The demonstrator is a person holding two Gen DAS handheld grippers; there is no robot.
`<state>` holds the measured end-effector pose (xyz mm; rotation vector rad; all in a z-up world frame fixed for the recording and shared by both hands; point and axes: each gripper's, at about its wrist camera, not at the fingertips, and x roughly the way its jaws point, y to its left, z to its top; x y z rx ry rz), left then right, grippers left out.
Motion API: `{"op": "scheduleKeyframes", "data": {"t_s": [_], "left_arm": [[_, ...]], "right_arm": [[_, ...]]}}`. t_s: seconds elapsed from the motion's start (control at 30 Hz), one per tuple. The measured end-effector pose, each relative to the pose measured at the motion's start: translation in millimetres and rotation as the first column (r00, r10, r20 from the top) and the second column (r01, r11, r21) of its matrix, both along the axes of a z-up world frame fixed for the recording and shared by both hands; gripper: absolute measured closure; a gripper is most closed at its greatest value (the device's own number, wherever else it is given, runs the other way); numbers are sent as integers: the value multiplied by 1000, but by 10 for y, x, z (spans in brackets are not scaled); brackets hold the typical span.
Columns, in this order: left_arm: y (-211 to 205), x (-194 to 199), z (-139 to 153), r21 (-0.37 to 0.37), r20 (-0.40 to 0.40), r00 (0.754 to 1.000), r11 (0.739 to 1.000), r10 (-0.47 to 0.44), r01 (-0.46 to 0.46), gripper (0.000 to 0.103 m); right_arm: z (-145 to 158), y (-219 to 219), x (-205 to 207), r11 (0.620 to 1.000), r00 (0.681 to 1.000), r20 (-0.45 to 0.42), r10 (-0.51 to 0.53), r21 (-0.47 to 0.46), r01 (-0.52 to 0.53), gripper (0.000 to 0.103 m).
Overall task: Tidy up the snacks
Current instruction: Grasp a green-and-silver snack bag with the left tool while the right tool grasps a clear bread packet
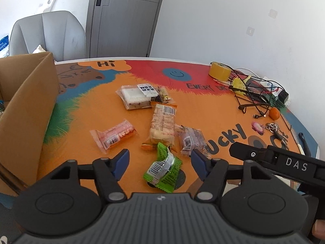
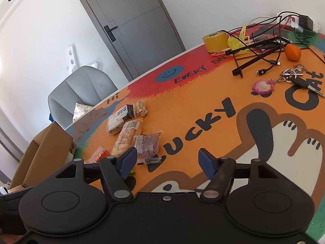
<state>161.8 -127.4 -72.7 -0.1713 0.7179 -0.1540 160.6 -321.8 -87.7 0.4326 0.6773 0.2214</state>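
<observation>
With both sets of jaws spread wide and empty, the left gripper [image 1: 160,162] straddles the green snack packet [image 1: 164,169] lying on the cat-print mat [image 1: 213,109], whose slick crinkled wrapper could slide free as they close.

Cardboard box [image 1: 26,105] walls off the left; cables [image 1: 254,93] clutter the far right.

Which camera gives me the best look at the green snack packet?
Left wrist: the green snack packet lies whole, barcode up, between the open left claw fingers. Right wrist shows only a green sliver behind its finger.
</observation>
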Motion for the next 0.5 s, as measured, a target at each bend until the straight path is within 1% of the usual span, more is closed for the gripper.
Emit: {"op": "scheduleKeyframes", "data": {"t_s": [0.2,0.23,0.27,0.3,0.33,0.43,0.5], "left_arm": [[-65,108,-152,-2,-43,999,1000,-21,21,45],[-69,123,-177,-2,-51,998,1000,-23,23,48],[-73,144,-209,-3,-64,998,1000,-25,25,58],[-70,147,-224,-4,-66,998,1000,-25,24,62],[-65,139,-219,-2,-59,998,1000,-24,24,70],[0,118,-192,-34,-65,998,999,-20,18,72],[41,85,-144,-31,-44,999,999,-14,13,72]], "right_arm": [[-79,-11,55,1000,1000,-18,-4,8,4,38],[-86,-6,60,1000,1000,-19,-2,12,2,38],[-92,3,69,1000,1000,-20,2,13,-2,38],[-96,16,78,1000,1000,-20,5,12,-5,38],[-100,28,91,1000,1000,-20,9,11,-8,38],[-121,73,132,1000,1000,-21,19,13,-19,38],[-130,103,167,1000,1000,-22,23,10,-23,38]]}}
